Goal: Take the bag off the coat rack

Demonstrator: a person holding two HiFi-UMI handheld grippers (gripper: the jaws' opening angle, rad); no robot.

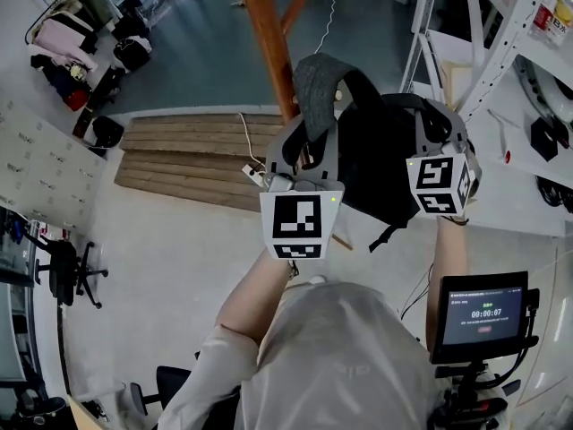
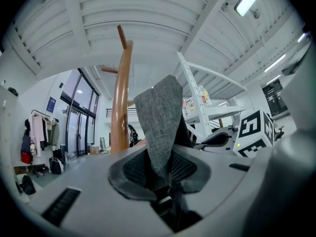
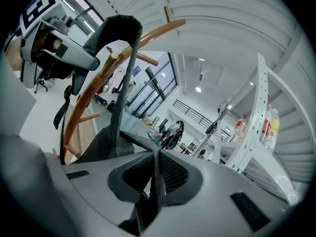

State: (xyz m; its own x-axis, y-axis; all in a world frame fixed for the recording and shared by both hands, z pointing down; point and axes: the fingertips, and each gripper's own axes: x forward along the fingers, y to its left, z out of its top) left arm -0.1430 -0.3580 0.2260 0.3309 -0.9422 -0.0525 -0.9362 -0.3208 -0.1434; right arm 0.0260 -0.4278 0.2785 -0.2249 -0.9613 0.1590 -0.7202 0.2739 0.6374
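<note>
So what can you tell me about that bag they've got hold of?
It's a dark backpack, soft fabric by the look of it, hanging close beside the wooden coat rack. Its wide grey shoulder strap, felt-like, rises upright and is pinched by the left gripper. The right gripper pinches a second strap, seen edge-on. Whether a strap is hooked over a peg I can't tell.

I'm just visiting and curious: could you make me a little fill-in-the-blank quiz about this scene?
1. The left gripper clamps a ___ strap of the bag.
2. The right gripper has its jaws ___ on a thin strap.
3. The rack is made of ___.
Missing: grey; shut; wood.
</note>
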